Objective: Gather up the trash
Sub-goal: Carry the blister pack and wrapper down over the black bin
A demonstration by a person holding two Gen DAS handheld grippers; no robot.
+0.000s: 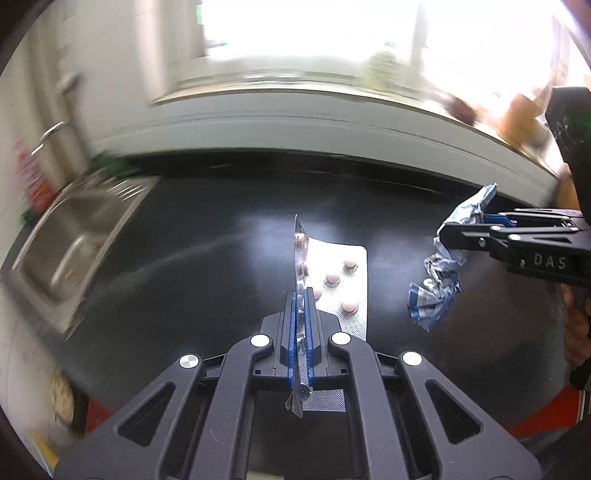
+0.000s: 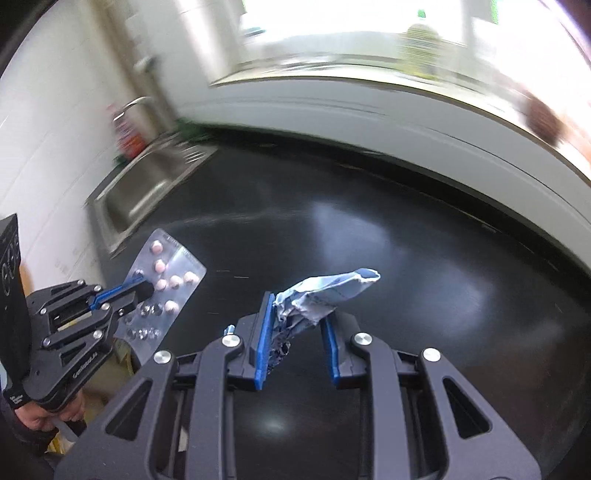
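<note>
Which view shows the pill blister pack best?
The right wrist view: the blister pack faces the camera, pills and empty pockets visible, held by the left gripper. The left wrist view shows it mostly edge-on between its own fingers.

Kitchen: steel sink [image 1: 74,236], black counter [image 1: 207,229]

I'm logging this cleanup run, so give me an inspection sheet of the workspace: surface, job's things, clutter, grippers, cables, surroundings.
Surface: glossy black countertop, bare where visible.
Job's things: pill blister pack, some pink pills left; crumpled blue-white wrapper. Both held in the air.
Clutter: nothing seen on the counter.
Grippers: left gripper shut on the blister pack; right gripper shut on the wrapper.
Cables: nothing seen.
Surroundings: steel sink with faucet at left, blurred bottle beside it, bright window behind. Background motion-blurred.
</note>
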